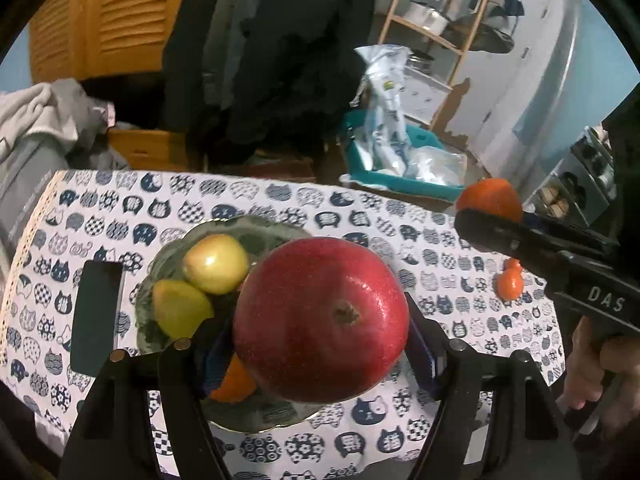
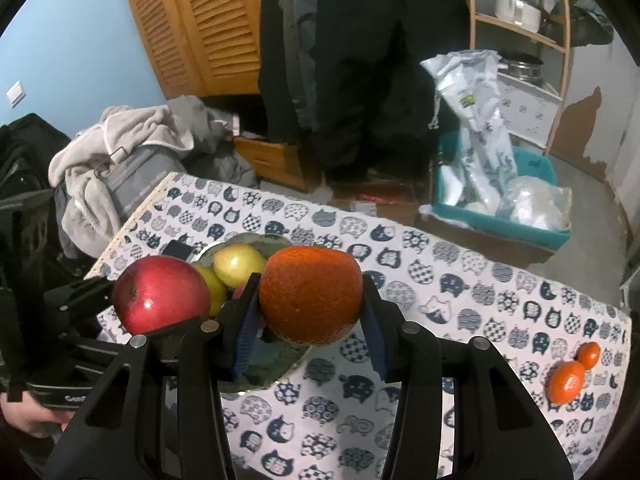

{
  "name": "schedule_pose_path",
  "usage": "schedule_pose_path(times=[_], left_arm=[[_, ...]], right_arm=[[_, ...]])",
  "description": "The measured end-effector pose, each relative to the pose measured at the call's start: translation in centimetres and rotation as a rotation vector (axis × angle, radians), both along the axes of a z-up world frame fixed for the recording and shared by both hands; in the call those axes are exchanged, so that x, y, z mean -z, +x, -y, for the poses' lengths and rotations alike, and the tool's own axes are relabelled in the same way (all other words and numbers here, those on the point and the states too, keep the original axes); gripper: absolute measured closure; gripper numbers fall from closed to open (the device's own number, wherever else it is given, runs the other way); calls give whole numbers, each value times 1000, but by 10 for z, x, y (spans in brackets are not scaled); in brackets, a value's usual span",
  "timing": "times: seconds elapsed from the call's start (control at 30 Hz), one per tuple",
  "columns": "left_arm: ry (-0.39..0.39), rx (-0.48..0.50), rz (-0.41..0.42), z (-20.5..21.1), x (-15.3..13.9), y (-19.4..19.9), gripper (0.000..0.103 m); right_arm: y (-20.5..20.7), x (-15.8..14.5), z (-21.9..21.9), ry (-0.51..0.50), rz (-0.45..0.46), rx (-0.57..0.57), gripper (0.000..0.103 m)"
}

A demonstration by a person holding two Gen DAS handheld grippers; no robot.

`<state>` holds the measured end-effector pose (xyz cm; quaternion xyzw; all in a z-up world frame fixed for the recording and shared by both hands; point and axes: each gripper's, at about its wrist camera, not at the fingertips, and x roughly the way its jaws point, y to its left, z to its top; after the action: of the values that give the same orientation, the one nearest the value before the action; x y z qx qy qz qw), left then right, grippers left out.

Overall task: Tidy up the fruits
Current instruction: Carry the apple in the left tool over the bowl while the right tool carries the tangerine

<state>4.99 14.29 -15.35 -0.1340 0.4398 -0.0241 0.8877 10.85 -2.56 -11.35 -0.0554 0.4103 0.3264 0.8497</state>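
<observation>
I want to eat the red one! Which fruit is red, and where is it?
The big round red apple, held in the left gripper above the plate. The plate's apples are yellow-green; the right gripper's fruit is orange.

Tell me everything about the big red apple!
The red apple is round, shiny and deep red with tiny pale speckles and a brown stem pit facing the left wrist camera. The left gripper clamps it between blue pads, holding it in the air over the plate, which holds yellow-green fruit. Only the pads touch it.
</observation>
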Motion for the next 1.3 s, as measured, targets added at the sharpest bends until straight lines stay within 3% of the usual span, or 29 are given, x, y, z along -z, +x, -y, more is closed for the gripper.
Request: schedule_pose_path(times=[0.23,0.57,0.73,0.93,1.3], left_arm=[[-13,-30,-55,-14,25,4,27],[-31,-75,-174,-30,68,9,27],[-30,-78,-217,-29,83,11,27],[-21,-65,-255,-23,95,10,27],[16,-29,-254,-10,95,12,27]], right_arm=[[5,19,-23,-15,-51,-27,57],[14,73,-47,-81,-164,-73,57],[19,93,-51,-65,-233,-92,57],[23,111,-58,-63,-271,-106,57],[28,142,-57,-86,-329,-105,56]])
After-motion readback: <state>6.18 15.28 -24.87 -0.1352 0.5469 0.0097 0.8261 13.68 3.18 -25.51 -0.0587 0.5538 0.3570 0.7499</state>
